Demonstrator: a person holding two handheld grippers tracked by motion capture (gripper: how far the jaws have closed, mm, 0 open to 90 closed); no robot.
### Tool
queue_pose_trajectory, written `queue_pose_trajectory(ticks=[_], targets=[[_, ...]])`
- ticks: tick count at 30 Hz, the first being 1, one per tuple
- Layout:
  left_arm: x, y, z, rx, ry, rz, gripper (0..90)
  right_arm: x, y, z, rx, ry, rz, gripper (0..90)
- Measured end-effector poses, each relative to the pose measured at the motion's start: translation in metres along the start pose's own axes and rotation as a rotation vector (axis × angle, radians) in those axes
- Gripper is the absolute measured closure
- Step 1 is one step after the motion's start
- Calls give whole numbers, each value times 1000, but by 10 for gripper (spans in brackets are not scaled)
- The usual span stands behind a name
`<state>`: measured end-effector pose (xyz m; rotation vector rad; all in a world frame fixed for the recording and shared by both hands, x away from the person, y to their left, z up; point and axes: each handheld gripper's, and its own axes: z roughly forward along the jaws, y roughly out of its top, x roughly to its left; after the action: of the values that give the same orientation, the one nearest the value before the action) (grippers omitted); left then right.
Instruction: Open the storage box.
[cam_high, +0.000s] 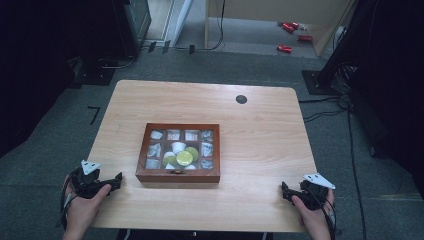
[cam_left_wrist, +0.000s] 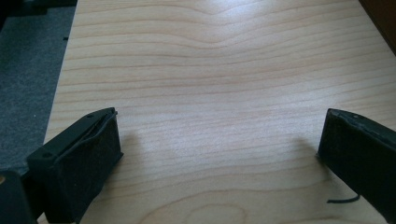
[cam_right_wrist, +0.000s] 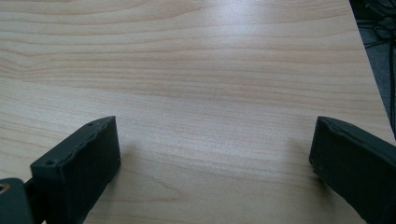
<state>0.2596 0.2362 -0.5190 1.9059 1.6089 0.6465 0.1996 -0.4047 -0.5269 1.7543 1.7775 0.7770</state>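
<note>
On the table (cam_high: 260, 130), high view: wooden box (cam_high: 178, 152) at center, glass lid shut, green and white capsules (cam_high: 181, 156) in the middle compartments. Left gripper (cam_high: 112, 181) near-left of the box, right gripper (cam_high: 286, 192) at the near-right corner, well apart from it. Left gripper view: left gripper (cam_left_wrist: 217, 149) released, jaws wide over bare wood. Right gripper view: right gripper (cam_right_wrist: 212, 149) released too, nothing between the jaws.

Small packets in wooden box (cam_high: 178, 174) compartments too small and blurred for me to read. Left of box, my left gripper (cam_left_wrist: 219, 140): both jaws cut off by bottom edge. Same for my right gripper (cam_right_wrist: 215, 144), right of box.
</note>
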Motion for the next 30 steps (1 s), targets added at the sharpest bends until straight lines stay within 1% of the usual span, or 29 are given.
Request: queue_pose_trajectory(ticks=[1,4,5,6,8,9,10,11,12,13,14,15,16,17,18,19,20,22,24,25,26,27,28,29,30], targets=[[0,0,0,-1,0,2,0,0,0,0,0,0,0,18],[1,0,-1,9,-18,21,0,0,0,0,-2,-1,-2,20],[2,0,-2,12,-20,23,0,0,0,0,1,1,-7,34],[2,0,-2,15,-23,26,0,0,1,-1,6,-1,-6,59],[2,-1,-4,20,-35,33,2,2,1,-4,0,-14,7,143],[2,-1,-4,21,-42,35,2,3,0,-5,-5,-21,9,156],[2,-1,-5,22,-50,35,2,7,1,-6,-4,-16,2,157],[1,-1,-6,22,-55,32,2,7,1,-6,-4,-16,2,157],[-1,0,-8,13,-64,29,2,11,3,-7,-3,-10,-6,157],[-1,0,-8,13,-64,29,2,11,3,-7,-3,-10,-6,157],[-2,0,-9,9,-68,30,2,15,6,-9,-5,-16,-19,158],[-4,1,-11,7,-70,33,2,15,6,-9,-5,-16,-19,158],[-6,2,-12,4,-73,35,2,18,7,-11,-7,-19,-22,160],[-8,3,-14,-6,-78,36,2,24,11,-14,-21,-14,-21,164],[-12,5,-18,-18,-89,46,2,27,14,-15,-29,-4,-19,164],[-12,5,-18,-18,-89,46,2,27,14,-15,-29,-4,-19,164],[-14,6,-20,-22,-95,56,2,29,16,-17,-37,7,-15,164],[-17,7,-22,-28,-109,63,2,39,24,-24,-58,32,-21,171],[-20,8,-24,-27,-120,70,2,41,25,-26,-62,36,-26,174],[-22,8,-25,-30,-126,72,3,44,28,-29,-77,38,-35,182],[-25,10,-26,-31,-142,81,2,49,34,-34,-102,56,-21,190],[-25,10,-26,-31,-142,81,2,49,34,-34,-102,56,-21,190],[-28,10,-27,-34,-149,83,2,52,37,-36,-116,66,-21,191],[-30,11,-27,-37,-158,87,2,59,42,-38,-133,71,-30,192],[-32,12,-28,-40,-165,92,2,59,42,-38,-133,71,-30,192]])
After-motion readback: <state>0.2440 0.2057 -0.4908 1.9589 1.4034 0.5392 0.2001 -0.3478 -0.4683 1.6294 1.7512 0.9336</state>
